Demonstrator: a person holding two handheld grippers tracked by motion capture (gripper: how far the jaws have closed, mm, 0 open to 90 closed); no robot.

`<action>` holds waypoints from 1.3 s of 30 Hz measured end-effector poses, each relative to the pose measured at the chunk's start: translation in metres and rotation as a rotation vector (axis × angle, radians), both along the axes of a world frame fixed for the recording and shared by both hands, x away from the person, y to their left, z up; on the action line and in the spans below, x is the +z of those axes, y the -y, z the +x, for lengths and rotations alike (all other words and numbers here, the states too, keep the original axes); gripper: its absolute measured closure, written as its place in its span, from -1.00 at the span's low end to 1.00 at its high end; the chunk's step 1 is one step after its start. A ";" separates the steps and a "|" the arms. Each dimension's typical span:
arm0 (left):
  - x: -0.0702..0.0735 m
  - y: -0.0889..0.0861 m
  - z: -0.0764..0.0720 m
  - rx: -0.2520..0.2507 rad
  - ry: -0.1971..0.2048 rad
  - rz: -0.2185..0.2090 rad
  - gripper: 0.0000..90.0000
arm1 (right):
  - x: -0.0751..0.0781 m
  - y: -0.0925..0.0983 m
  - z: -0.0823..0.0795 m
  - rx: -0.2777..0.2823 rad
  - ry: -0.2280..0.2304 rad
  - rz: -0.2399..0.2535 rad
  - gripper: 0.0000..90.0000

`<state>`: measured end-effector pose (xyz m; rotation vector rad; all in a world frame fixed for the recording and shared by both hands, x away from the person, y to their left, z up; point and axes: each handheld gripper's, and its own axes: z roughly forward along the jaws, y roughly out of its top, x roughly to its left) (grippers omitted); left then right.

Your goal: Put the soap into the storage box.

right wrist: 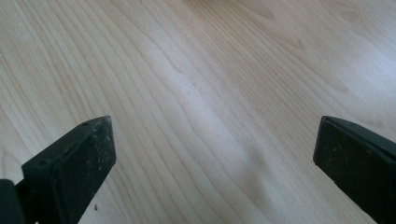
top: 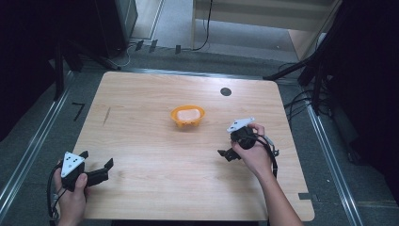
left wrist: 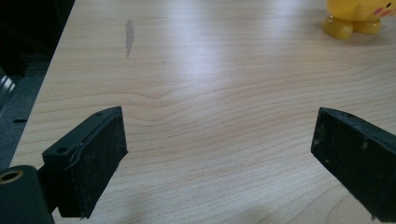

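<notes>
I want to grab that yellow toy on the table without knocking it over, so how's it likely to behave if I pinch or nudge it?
The yellow toy looks like glossy moulded plastic, so probably stiff, light and a bit slippery between flat jaws. It stands on small rounded feet, so a push may tip or skid it rather than roll it.

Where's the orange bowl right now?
In the high view the orange bowl sits near the table's middle, slightly toward the far edge, closer to the right gripper than the left gripper.
</notes>
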<state>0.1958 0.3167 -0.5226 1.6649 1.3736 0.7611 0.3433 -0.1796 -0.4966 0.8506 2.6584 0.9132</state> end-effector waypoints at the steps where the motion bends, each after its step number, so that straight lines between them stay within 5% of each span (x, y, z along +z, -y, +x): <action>1: 0.000 0.000 0.000 0.000 0.000 0.000 -0.91 | -0.001 0.003 -0.002 -0.005 -0.002 0.001 -1.00; 39: 0.000 0.002 0.000 0.009 -0.001 0.018 -0.91 | -0.038 0.096 -0.066 -0.195 0.039 0.146 -1.00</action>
